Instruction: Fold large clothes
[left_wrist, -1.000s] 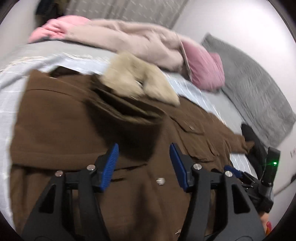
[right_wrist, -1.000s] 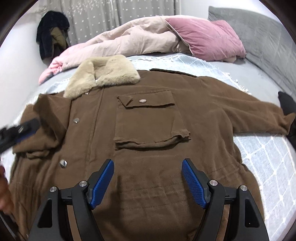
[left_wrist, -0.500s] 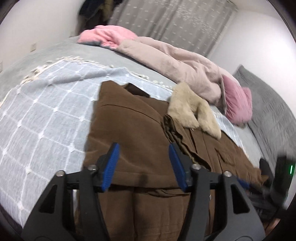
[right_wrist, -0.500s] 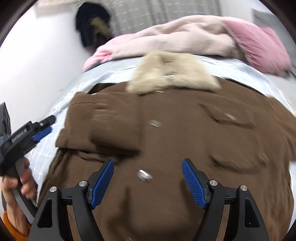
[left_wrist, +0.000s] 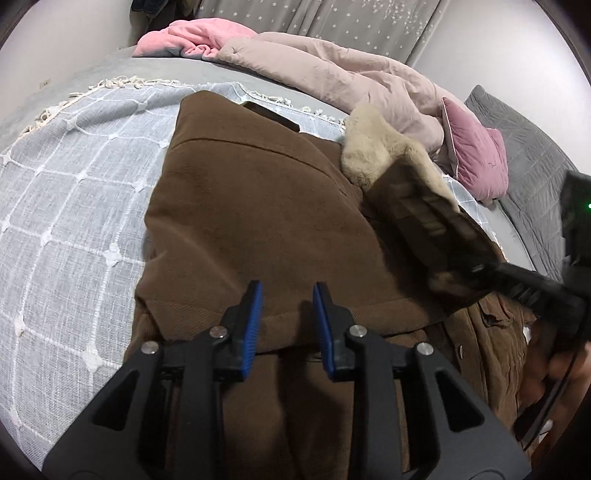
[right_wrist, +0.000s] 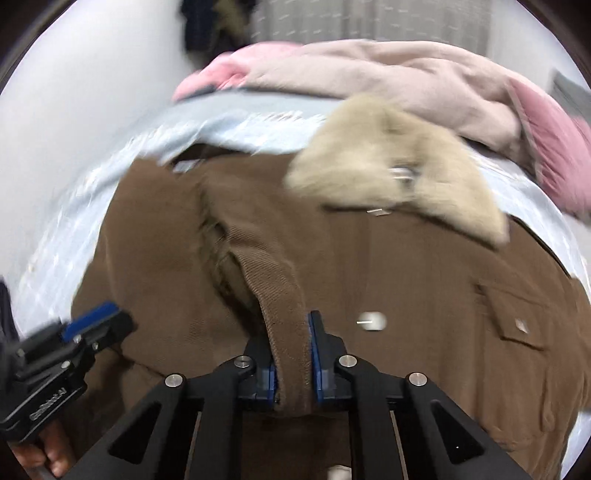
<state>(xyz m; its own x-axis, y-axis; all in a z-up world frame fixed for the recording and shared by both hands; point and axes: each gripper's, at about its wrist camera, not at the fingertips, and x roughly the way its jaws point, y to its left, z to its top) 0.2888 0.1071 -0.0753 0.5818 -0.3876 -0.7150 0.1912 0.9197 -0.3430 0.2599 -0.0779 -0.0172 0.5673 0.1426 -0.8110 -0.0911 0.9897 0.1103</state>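
With my right gripper (right_wrist: 291, 354) clenched on the brown coat's (left_wrist: 266, 206) cuff and my left gripper (left_wrist: 287, 325) closing, still empty, over the folded sleeve, I should pull gently.

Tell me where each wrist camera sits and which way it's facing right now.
Left wrist: on the left gripper, tilted down at the brown corduroy jacket's folded sleeve; jaws closing, nothing between them; the right gripper enters from the right.
Right wrist: on the right gripper, tilted down over the jacket's front, closing on a ridge of it; left gripper and hand at lower left.
Shared: jacket, beige fur collar, pink quilt.
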